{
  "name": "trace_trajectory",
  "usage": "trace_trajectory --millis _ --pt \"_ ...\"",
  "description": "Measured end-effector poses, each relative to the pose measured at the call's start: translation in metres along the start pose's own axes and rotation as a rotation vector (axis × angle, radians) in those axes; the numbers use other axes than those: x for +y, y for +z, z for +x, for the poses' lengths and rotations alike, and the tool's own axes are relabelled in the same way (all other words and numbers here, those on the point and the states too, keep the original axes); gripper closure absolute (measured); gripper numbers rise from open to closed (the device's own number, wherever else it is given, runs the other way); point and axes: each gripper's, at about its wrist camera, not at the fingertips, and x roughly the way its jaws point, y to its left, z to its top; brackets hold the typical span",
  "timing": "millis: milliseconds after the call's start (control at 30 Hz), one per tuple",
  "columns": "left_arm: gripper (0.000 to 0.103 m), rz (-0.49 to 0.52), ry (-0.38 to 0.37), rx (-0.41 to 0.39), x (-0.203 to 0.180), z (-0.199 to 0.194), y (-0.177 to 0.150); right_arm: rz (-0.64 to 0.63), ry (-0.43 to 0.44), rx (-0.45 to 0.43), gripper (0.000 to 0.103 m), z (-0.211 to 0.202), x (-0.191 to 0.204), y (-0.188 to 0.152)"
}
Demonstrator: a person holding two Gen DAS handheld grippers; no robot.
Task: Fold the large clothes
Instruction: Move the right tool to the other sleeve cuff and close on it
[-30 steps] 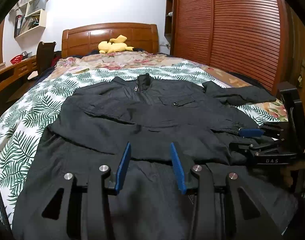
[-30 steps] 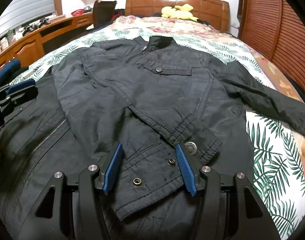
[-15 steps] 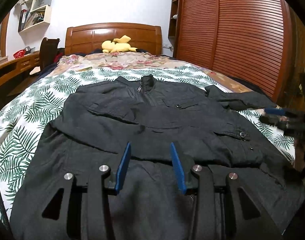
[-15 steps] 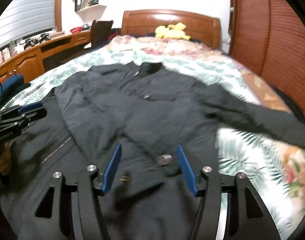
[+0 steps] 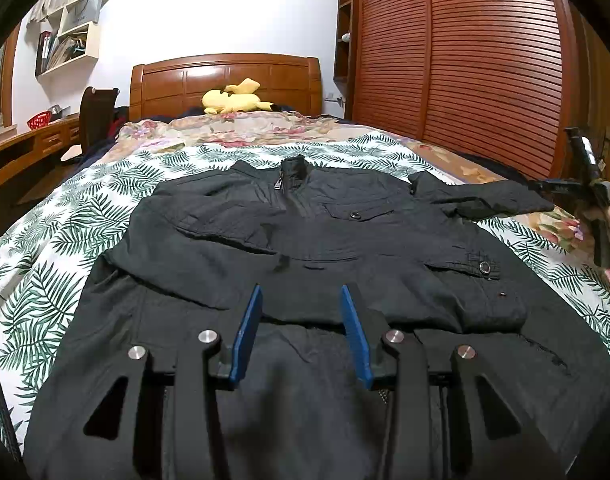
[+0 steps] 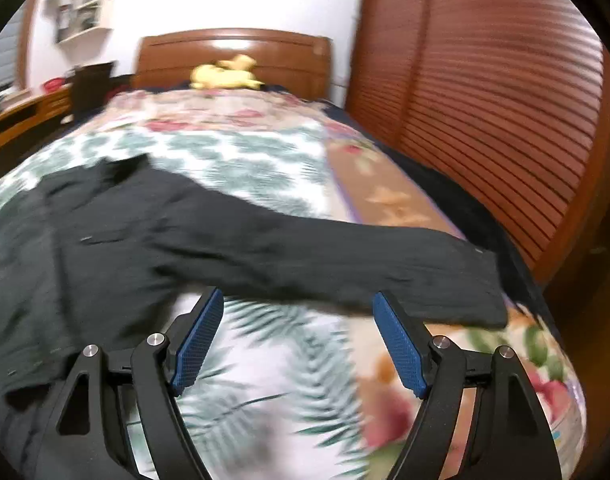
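Note:
A black jacket (image 5: 305, 240) lies face up on the leaf-print bedspread (image 5: 65, 248), collar toward the headboard. One sleeve is folded across its chest. The other sleeve (image 6: 345, 264) stretches out to the right. My left gripper (image 5: 301, 296) hovers over the jacket's lower hem, jaws partly apart with nothing pinched between the blue pads. My right gripper (image 6: 297, 300) is over the bedspread just short of the outstretched sleeve; its jaws are opening and nothing is between them. In the left wrist view it shows at the far right (image 5: 545, 188), near that sleeve's cuff, held by a hand.
A yellow plush toy (image 5: 233, 98) lies by the wooden headboard (image 5: 225, 76). Slatted wardrobe doors (image 5: 465, 80) run along the bed's right side. A desk and chair (image 5: 97, 116) stand on the left, under wall shelves (image 5: 73, 40).
My right gripper has swung right and up, from over the jacket's buttoned lower front to the outstretched sleeve, and its jaws have widened. The left gripper has stayed put.

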Motion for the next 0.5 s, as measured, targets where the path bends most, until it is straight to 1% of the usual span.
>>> trace_trajectory --millis 100,233,367,433,500 --pt "0.063 0.003 0.000 -0.001 0.000 0.000 0.000 0.051 -0.071 0.025 0.024 0.021 -0.035 0.005" --pt "0.063 0.010 -0.004 -0.005 -0.001 0.000 0.000 0.164 -0.141 0.079 0.024 0.047 -0.083 0.006" --pt "0.063 0.016 -0.005 -0.006 -0.001 0.000 -0.001 0.197 -0.223 0.115 0.024 0.059 -0.114 0.003" --pt "0.063 0.017 -0.008 -0.003 -0.002 0.000 -0.001 0.220 -0.250 0.136 0.024 0.063 -0.131 0.003" --pt "0.063 0.020 -0.008 -0.002 -0.003 0.001 -0.001 0.240 -0.275 0.137 0.024 0.064 -0.144 0.005"
